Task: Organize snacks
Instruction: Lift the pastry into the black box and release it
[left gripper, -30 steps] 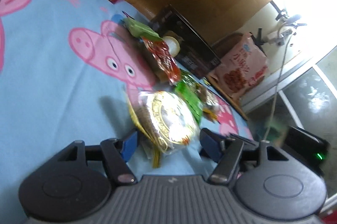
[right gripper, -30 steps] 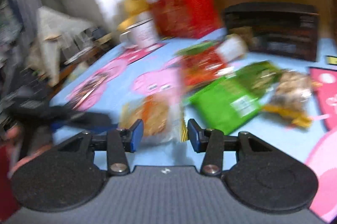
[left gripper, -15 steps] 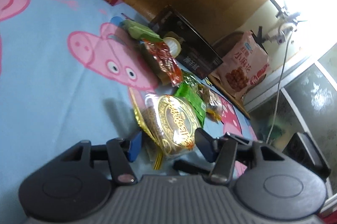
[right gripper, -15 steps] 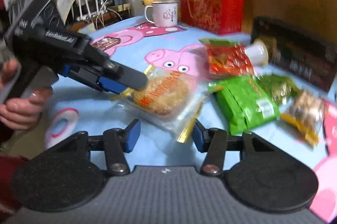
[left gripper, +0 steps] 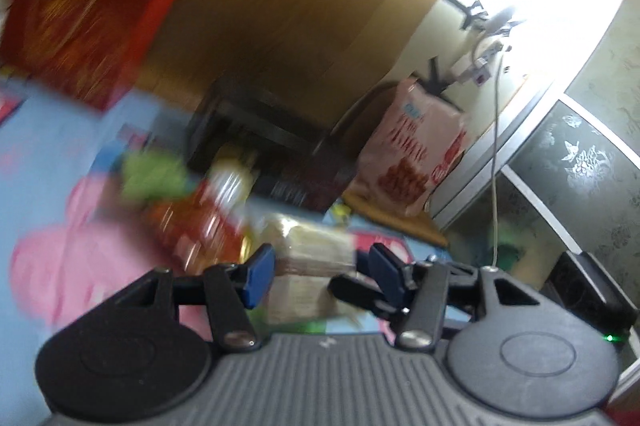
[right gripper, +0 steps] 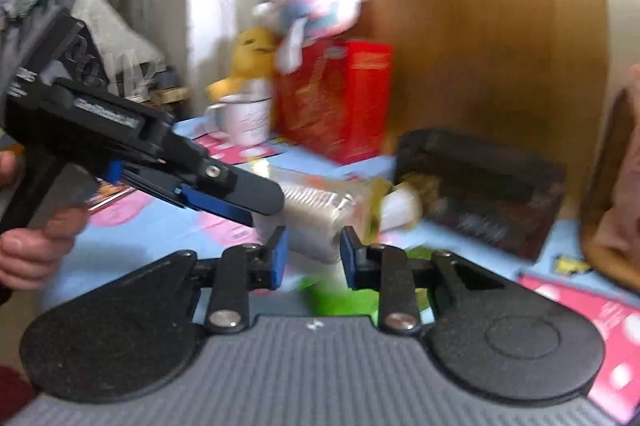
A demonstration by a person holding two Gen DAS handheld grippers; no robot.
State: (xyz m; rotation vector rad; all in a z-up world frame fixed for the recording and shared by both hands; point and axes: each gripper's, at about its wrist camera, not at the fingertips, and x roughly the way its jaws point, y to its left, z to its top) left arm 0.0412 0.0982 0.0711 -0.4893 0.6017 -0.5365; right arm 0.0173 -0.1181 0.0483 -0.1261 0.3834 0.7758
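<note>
Because the clear-wrapped snack packet (right gripper: 316, 214), held up above the blue tablecloth (right gripper: 160, 226) between both grippers, looks light, crinkly and crushable, it is best taken by its edges, the left gripper (right gripper: 256, 205) clamped on one end while the right gripper (right gripper: 312, 258) is closing around it, though pad contact, label and the other snacks are lost in blur.

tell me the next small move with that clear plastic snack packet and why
Probably let the right gripper, whose jaws are closing around the clear plastic snack packet, finish its pinch before carrying on. The left gripper grips the packet's other end, and it looks raised off the blue cartoon tablecloth.
</note>
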